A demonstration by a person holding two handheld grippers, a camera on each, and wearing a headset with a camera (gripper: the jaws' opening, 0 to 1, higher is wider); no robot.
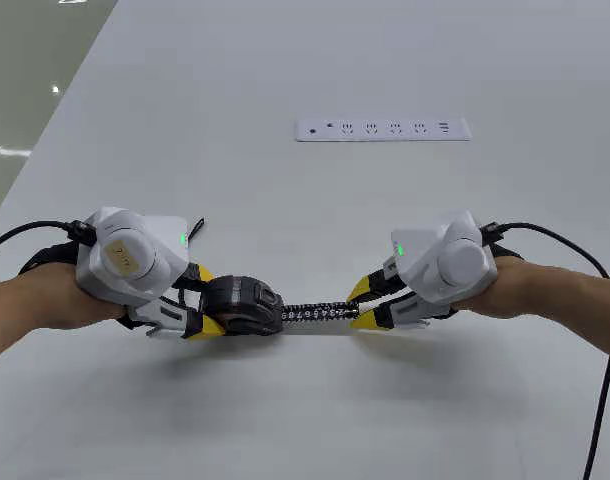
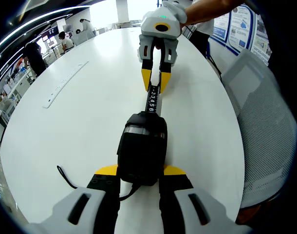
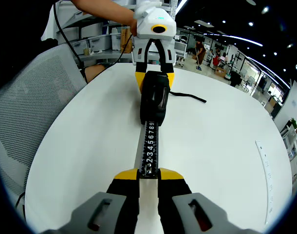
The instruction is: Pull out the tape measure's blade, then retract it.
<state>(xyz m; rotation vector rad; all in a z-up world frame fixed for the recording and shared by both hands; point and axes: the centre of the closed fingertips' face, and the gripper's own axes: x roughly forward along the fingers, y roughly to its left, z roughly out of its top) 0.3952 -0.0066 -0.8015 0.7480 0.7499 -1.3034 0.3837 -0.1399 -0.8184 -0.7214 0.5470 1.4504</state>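
Left hand-held gripper (image 1: pixel 207 300): its two jaws squeeze the black tape measure (image 1: pixel 242 305) from both sides.
Right hand-held gripper (image 1: pixel 361 305): its jaws are pressed onto the tip of the blade (image 1: pixel 320 313).
Tape measure: it sits on the white worktop (image 1: pixel 285 400) between the left jaws. Its front points at the right hand-held gripper.
Case and blade: a short bit of blade is out of the case. It runs straight from the case to the right jaws.
Count: one tape measure, two hand-held grippers, one power strip, one black strap.
Power strip (image 1: pixel 383 129): it lies flat on the worktop, well beyond both hand-held grippers.
Strap (image 2: pixel 65 176): it lies on the worktop just beside the left hand-held gripper.
Right gripper view: the blade shows the numbers 2 to 9. A mesh chair (image 3: pixel 36 92) stands off to one side.
Left gripper view: the blade shows 2 to 6 before the right jaws.
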